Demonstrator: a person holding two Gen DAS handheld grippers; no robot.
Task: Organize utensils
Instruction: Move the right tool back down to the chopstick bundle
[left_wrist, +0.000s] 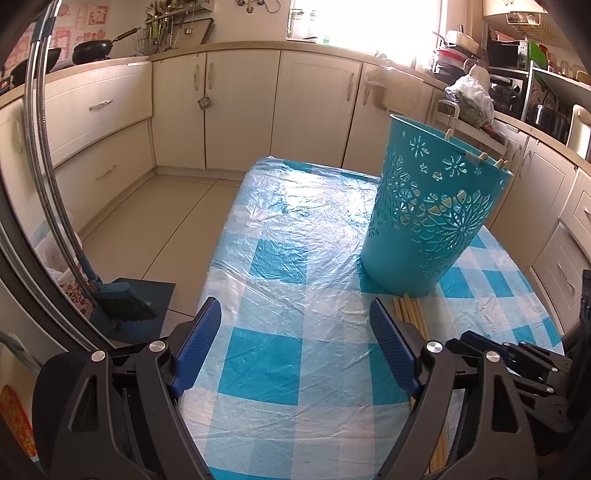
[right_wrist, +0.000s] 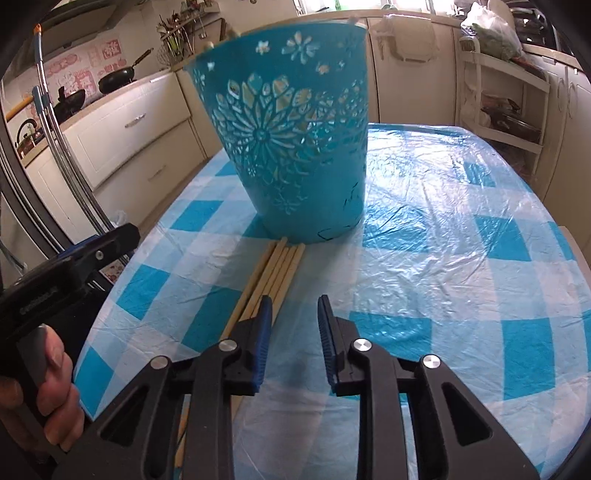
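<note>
Chopsticks (right_wrist: 275, 275) lie bundled on checked tablecloth (right_wrist: 461, 258), tips touching teal basket (right_wrist: 291, 147). Left gripper (left_wrist: 295, 314) gapes wide, empty. Right gripper (right_wrist: 295, 306) narrow, empty, beside the bundle.

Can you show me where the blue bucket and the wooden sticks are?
blue bucket (right_wrist: 295, 147): right wrist view, on its flower-patterned wall.
wooden sticks (right_wrist: 275, 273): right wrist view, on the bundle's middle, lying in front of the bucket.
</note>
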